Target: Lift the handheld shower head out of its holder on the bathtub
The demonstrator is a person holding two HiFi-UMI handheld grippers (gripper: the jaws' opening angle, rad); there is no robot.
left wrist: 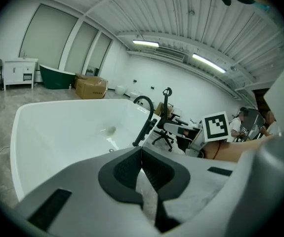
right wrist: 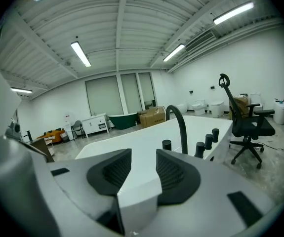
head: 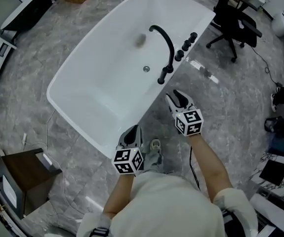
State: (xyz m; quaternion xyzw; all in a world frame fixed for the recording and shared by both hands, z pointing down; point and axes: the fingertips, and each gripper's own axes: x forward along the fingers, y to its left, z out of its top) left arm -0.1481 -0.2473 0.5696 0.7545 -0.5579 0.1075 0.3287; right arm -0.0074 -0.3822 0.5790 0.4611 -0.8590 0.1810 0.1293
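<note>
Here, the right hand-held gripper (head: 177, 98) gapes empty beside the bathtub (head: 107, 73); the left hand-held gripper (head: 132, 131) is clenched, empty.

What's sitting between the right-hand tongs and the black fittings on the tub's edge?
Nothing: in the head view, only bare white tub rim and grey floor separate the right tongs from the black fittings.

No word, number or brand name can be read in any view. The only printed marks are black-and-white square code patterns, without letters, on the left gripper (head: 132, 131)'s white marker cube (head: 128, 161) and the right gripper (head: 177, 98)'s matching cube (head: 189, 122).
</note>
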